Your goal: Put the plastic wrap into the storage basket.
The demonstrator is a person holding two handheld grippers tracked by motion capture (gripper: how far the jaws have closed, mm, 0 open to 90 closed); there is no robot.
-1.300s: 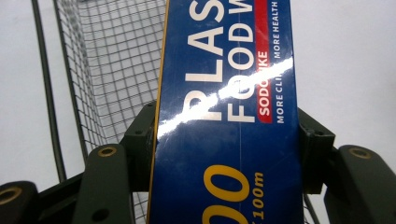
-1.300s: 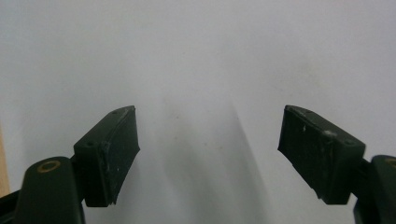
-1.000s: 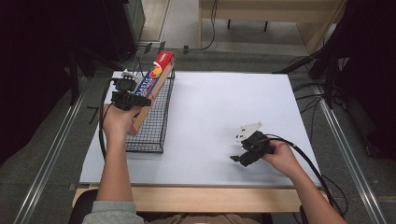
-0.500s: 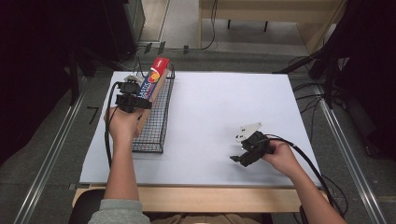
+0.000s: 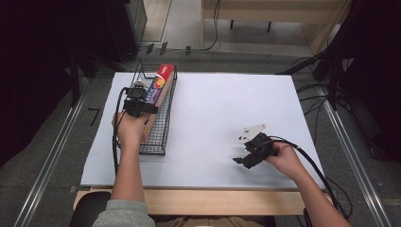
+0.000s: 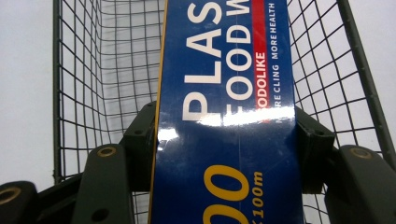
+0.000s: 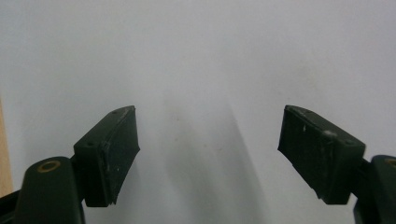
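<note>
At the table's left, the left tool [image 5: 138, 100] clamped the long blue plastic-wrap box [image 6: 229, 112], its jaws pressing both sides, inside the black wire basket [image 5: 163, 142]. To the right, the right tool [image 5: 246, 158] rested on the white table [image 5: 213, 118], jaws wide apart and empty.

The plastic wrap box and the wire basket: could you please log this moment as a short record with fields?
held item: plastic wrap box, blue with a red end
holder: left hand-held gripper, jaws clamped on the box's two long sides
box position: inside the wire basket, far end propped on the far rim
basket place: left part of the white table
right hand-held gripper: open, nothing between its jaws, over the table
</note>
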